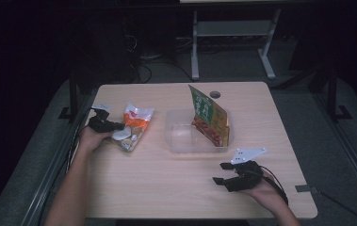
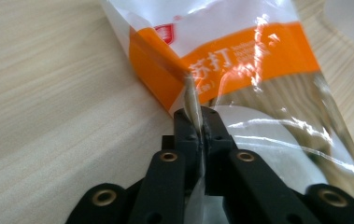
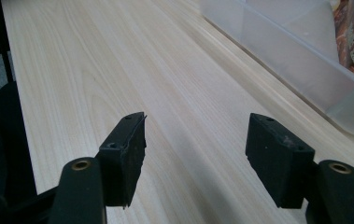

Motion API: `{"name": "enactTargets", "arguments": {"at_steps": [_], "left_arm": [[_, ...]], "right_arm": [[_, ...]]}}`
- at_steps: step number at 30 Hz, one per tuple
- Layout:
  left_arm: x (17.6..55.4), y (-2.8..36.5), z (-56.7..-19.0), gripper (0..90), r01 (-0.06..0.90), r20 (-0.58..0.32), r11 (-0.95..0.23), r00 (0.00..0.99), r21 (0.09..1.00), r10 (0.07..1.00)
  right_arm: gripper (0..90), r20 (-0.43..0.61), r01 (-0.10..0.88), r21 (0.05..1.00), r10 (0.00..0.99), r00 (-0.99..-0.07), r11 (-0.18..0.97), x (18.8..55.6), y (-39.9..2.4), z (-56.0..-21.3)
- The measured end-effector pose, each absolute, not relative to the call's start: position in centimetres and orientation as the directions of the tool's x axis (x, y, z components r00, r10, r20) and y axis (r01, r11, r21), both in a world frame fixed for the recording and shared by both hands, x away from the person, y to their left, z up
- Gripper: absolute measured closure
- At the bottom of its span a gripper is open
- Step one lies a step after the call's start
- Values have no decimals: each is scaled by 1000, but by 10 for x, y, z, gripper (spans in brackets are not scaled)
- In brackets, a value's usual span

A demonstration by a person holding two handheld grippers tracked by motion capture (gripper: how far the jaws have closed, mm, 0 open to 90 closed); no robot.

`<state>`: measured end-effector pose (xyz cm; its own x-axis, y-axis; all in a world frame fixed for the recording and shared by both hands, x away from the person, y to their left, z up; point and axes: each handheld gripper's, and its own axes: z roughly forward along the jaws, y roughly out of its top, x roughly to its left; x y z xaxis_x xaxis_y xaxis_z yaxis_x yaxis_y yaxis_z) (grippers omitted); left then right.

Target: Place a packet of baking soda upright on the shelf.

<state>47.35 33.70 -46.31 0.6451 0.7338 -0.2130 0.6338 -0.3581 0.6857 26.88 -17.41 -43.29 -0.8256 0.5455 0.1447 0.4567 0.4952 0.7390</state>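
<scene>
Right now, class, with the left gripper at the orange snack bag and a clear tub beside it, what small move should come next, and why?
Probably a short lift of the orange snack bag. The left gripper is shut on a fold of its wrapper, the bag lies flat on the table, and the clear tub beside it already holds a green packet. The right gripper rests open, apart.
</scene>
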Motion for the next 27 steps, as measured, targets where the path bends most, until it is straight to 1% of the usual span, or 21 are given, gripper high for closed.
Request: {"name": "enactTargets", "arguments": {"at_steps": [5,11,14,18,22,27], "left_arm": [[464,342,-459,891,642,-260,-274,609,716,749],[445,334,-441,893,603,-239,-242,607,760,758],[435,332,-432,894,587,-223,-242,609,773,761],[419,331,-418,896,559,-227,-211,611,802,758],[402,330,-405,896,525,-200,-208,617,825,761],[381,329,-395,897,501,-188,-212,632,839,752]], "right_arm": [[373,148,458,742,546,-824,489,269,-174,-432],[373,150,451,746,535,-831,490,269,-175,-433],[374,169,454,752,526,-834,478,269,-176,-433],[373,169,448,755,518,-838,478,268,-177,-434],[374,178,446,764,512,-840,467,269,-175,-434],[376,174,436,770,504,-846,466,269,-169,-436]]}}
